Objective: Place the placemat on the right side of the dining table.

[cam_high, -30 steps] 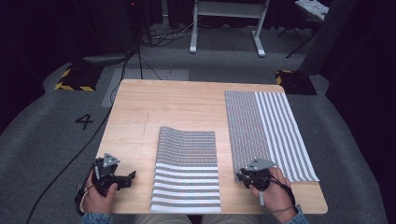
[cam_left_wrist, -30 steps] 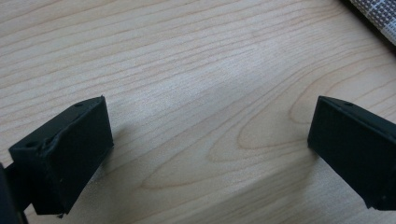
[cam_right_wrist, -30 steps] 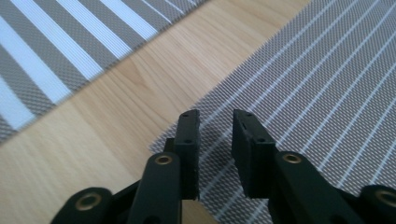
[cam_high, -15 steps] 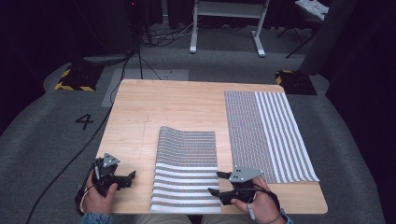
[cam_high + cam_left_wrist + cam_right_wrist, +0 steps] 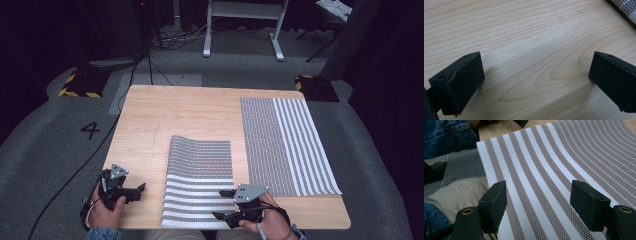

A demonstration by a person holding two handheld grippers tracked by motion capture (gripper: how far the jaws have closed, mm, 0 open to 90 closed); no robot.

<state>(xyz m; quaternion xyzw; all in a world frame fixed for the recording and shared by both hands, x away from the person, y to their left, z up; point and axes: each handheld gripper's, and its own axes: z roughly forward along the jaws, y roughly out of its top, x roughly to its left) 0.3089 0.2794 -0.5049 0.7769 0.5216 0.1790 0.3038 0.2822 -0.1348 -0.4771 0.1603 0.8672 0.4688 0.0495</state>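
Two striped woven placemats lie on the wooden table [image 5: 195,115]. The middle placemat [image 5: 200,175] reaches the near edge, with its far part slightly humped. The right placemat [image 5: 285,142] lies flat. My right gripper [image 5: 221,204] points left over the middle mat's near right corner, jaws open; in the right gripper view the mat [image 5: 554,167] lies beneath the open gripper [image 5: 539,200]. My left gripper [image 5: 137,192] rests at the table's near left, left of that mat. In the left gripper view it [image 5: 531,72] stands wide open over bare wood, with a mat corner [image 5: 626,6] at top right.
The table's far half is bare wood. Beyond it stand a white metal frame [image 5: 245,25] and floor cables [image 5: 150,60]. A number 4 [image 5: 91,130] is marked on the grey floor at left. The person's trousers [image 5: 456,192] show below the table's near edge.
My right gripper has swung left, from near the right mat's near corner to over the middle mat's near right corner, and now points left with jaws apart. The left gripper has stayed put.
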